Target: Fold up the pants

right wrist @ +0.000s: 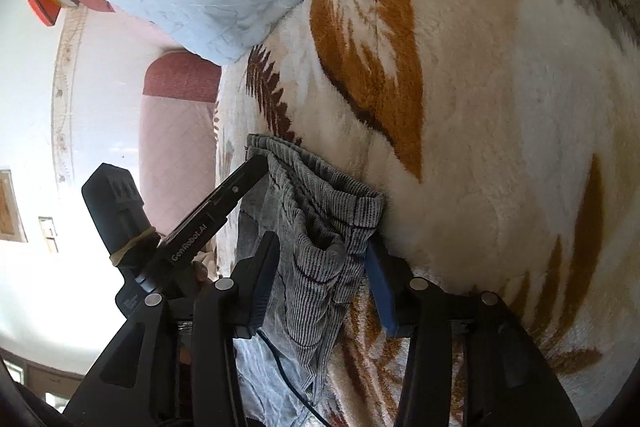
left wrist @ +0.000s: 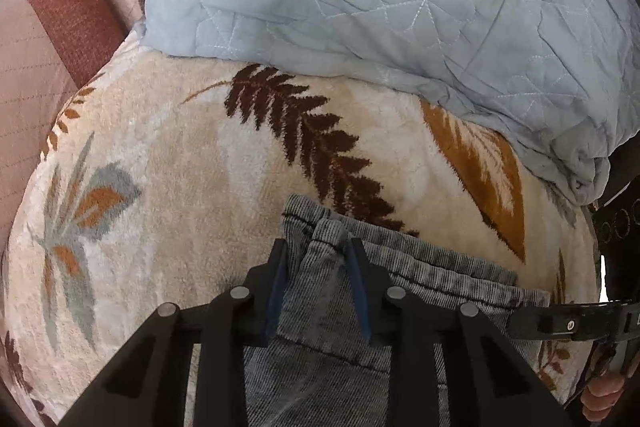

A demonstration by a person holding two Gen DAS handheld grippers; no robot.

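The grey corduroy pants (left wrist: 420,267) lie on a plush leaf-patterned blanket (left wrist: 168,211), their hemmed edge running left to right across the left wrist view while the cloth trails back toward the cameras. The left tongs (left wrist: 318,251) grip a raised fold of that edge between blue pads. In the right wrist view the right tongs (right wrist: 320,251) are closed on a bunched part of the same pants (right wrist: 316,211), which hang in ridged, faded folds beside the left tool. A pale blue quilted comforter (left wrist: 380,7) is heaped on the far side of the blanket. Pink walls and a reddish arch show at left.
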